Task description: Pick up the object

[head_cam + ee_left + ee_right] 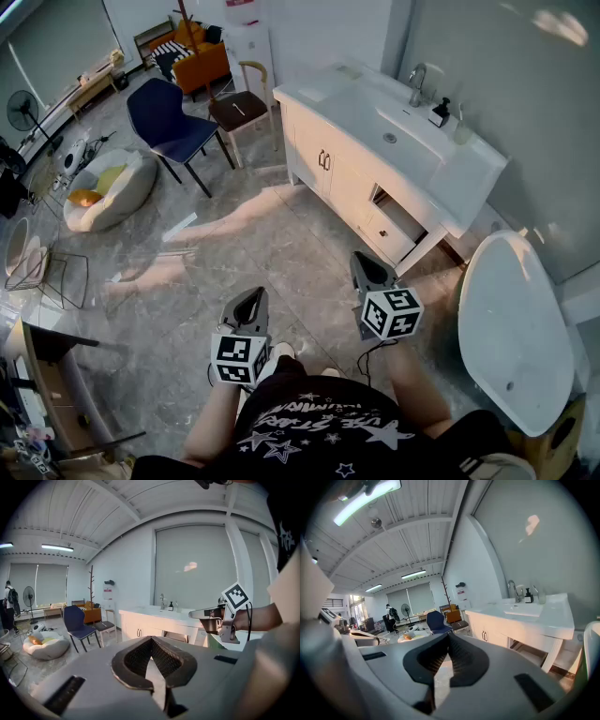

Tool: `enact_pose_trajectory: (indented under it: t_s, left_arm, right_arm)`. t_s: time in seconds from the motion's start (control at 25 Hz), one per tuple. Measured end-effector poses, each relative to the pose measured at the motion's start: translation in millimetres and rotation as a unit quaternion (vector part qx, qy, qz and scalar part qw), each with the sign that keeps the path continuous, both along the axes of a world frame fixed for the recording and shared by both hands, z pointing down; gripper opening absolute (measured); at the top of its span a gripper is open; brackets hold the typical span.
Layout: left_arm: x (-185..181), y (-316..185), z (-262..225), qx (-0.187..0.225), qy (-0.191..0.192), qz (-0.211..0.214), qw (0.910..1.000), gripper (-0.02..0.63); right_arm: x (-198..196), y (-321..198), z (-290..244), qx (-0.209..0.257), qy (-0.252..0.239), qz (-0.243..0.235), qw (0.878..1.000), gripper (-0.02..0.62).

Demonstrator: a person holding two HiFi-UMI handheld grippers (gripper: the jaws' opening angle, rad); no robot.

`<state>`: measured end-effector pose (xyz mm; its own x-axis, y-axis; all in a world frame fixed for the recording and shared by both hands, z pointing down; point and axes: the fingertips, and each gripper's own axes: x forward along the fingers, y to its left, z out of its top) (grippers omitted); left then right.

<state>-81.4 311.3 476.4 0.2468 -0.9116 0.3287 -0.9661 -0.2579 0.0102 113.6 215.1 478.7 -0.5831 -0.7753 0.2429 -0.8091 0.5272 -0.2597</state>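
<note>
Both grippers are held out over the grey tiled floor in front of the person, and neither holds anything. In the head view my left gripper (pixel 251 298) is low and centre-left, with my right gripper (pixel 364 262) a little further forward, near the white vanity cabinet (pixel 323 159). My left gripper (pixel 151 639) is shut in its own view, tips together, nothing between them. My right gripper (pixel 449 635) is likewise shut and empty. On the vanity top stand a dark soap bottle (pixel 439 112) and a faucet (pixel 417 82). Which thing the task means I cannot tell.
A vanity drawer (pixel 398 220) stands open by the right gripper. A white oval tub (pixel 511 328) is at the right. A blue chair (pixel 169 122), a brown chair (pixel 239 108), a beanbag (pixel 108 187) and a fan (pixel 21 111) stand further left.
</note>
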Motion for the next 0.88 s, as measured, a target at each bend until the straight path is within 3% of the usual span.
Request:
enact_pose_trajectory:
  t_s: [0.52, 0.88]
  left_arm:
    - [-30.5, -13.6, 24.3, -0.026, 0.008, -0.011, 0.9996, 0.015]
    - [-96.8, -62.6, 2.5, 0.014, 0.015, -0.002, 0.9998, 0.015]
  right_arm:
    - [-31.4, -15.1, 33.4, -0.034, 0.006, -0.007, 0.999, 0.012]
    - [-79.5, -65.7, 4.7, 0.005, 0.013, 0.034, 0.999, 0.014]
